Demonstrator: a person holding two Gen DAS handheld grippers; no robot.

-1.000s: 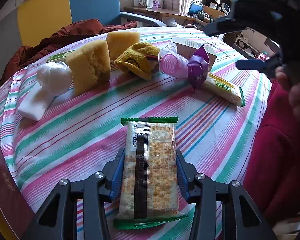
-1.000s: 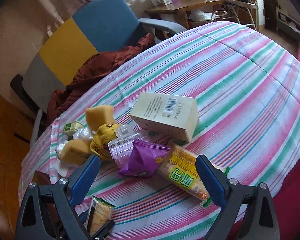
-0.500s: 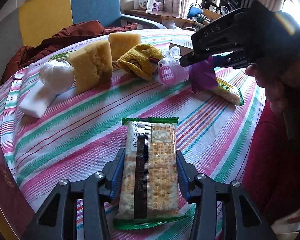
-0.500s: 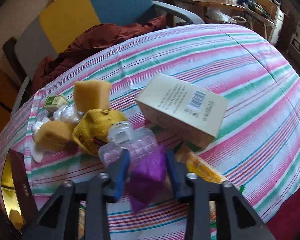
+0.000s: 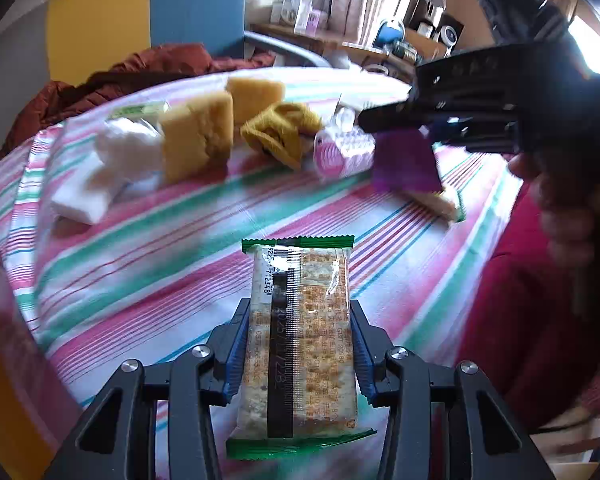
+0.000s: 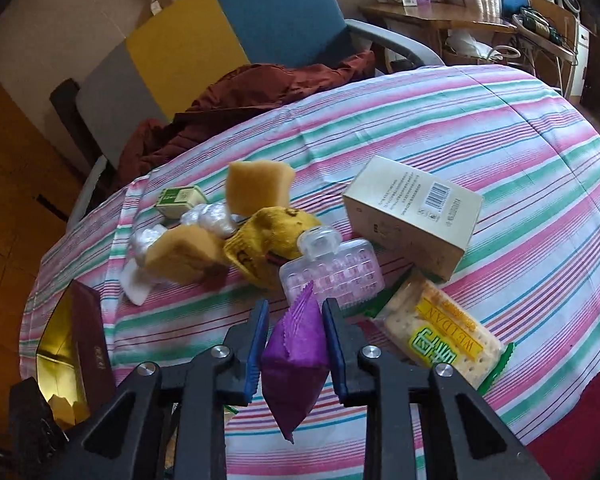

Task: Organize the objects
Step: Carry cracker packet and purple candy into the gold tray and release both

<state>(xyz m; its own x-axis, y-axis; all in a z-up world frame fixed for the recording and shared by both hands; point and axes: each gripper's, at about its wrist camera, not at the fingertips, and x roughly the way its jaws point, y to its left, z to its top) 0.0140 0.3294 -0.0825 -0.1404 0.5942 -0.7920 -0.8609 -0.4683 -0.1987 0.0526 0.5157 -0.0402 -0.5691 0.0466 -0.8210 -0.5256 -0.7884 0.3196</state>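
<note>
A cracker pack with green ends lies lengthwise between the blue pads of my left gripper, held above the striped tablecloth; the jaws are closing a touch more on it. My right gripper is shut on a purple snack packet, which hangs between its pads just in front of the pile. In the left wrist view that purple packet shows at the right, under the black tool held by a person's hand.
The pile holds two yellow sponges, a yellow sock, a pink-clear plastic case, a beige box, a yellow-label cracker pack, white wads and a small green box. A dark red box stands at the left edge.
The right gripper went from wide open to shut on the purple packet and pulled it off the pile. The left gripper rose a little with the cracker pack.
</note>
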